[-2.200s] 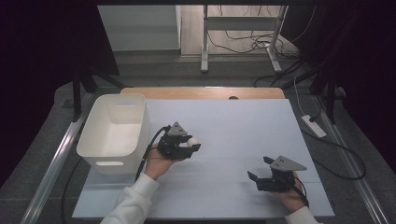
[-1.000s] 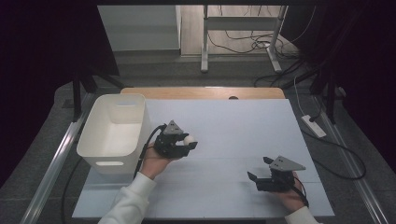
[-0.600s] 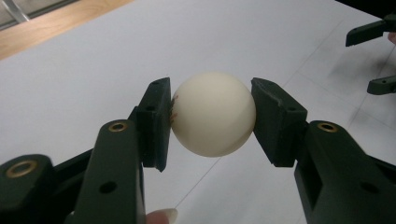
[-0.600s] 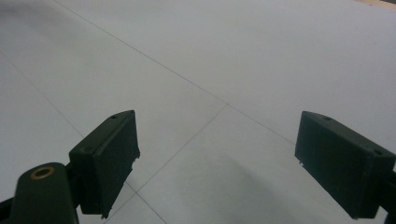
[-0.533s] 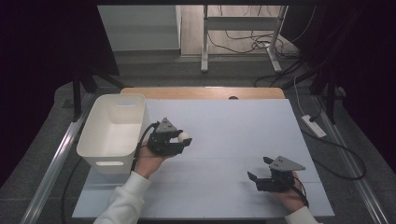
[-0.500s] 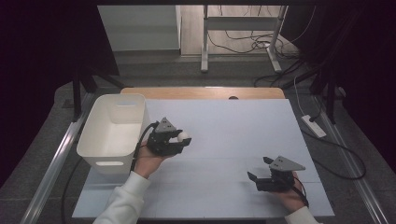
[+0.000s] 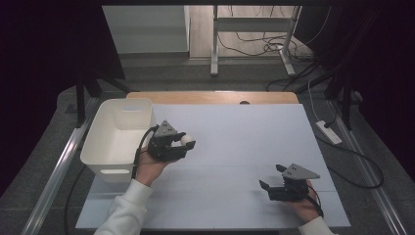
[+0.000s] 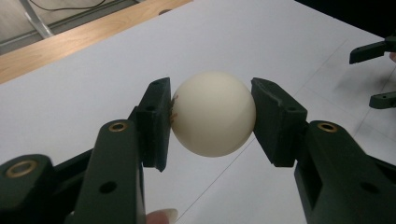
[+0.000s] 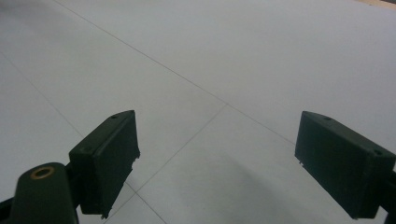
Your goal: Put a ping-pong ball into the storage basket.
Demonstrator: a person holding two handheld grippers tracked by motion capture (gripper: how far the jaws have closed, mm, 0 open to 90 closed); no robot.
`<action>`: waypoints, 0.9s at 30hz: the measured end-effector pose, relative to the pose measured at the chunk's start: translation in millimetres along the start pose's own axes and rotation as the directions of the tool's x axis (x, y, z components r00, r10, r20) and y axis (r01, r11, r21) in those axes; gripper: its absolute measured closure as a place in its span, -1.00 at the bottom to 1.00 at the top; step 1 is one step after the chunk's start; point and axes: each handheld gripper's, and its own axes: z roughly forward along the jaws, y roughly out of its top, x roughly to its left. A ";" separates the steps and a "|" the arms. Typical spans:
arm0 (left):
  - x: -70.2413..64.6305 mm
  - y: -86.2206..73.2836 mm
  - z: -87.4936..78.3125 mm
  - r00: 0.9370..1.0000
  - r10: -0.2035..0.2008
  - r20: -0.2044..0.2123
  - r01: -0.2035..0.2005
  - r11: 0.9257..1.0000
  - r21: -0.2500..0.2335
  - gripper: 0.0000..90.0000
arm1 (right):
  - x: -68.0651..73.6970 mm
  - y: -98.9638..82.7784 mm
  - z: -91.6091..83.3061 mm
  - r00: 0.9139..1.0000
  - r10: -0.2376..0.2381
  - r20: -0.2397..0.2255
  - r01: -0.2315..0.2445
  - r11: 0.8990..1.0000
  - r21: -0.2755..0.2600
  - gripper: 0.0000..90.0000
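Your left tongs (image 7: pixel 188 143) grip the ball (image 8: pixel 213 113) beside the bin (image 7: pixel 100 147); your right tongs (image 7: pixel 273 177) rest open on the tabletop (image 7: pixel 244 132)

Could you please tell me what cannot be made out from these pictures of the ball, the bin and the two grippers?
- Bin floor, high view: its near wall hides part of it, so contents there are unknown.
- Ball far side, left gripper view: turned away; in the high view it is too small for marks.
- Right gripper pads, high view: too small and dark.
- Left gripper body: cut off by bottom edge.

ball (image 8: pixel 214 120): smooth matt | bin (image 7: pixel 117 134): plastic | table edge (image 7: pixel 215 97): wood
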 end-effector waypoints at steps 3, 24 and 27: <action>1.0 0.2 -1.2 1.000 -0.003 -0.001 0.003 1.000 -0.004 0.12 | 0.0 0.0 -0.1 1.000 0.000 0.002 0.000 1.000 0.001 -0.70; 0.5 3.1 -11.6 1.000 -0.006 -0.003 0.006 0.999 -0.033 0.12 | -0.1 0.1 -0.2 1.000 0.000 0.002 0.000 1.000 0.000 -0.70; 1.1 3.5 -13.4 1.000 -0.010 0.005 0.010 0.999 -0.038 0.12 | -0.1 0.1 -0.1 1.000 -0.001 0.002 0.001 1.000 0.000 -0.70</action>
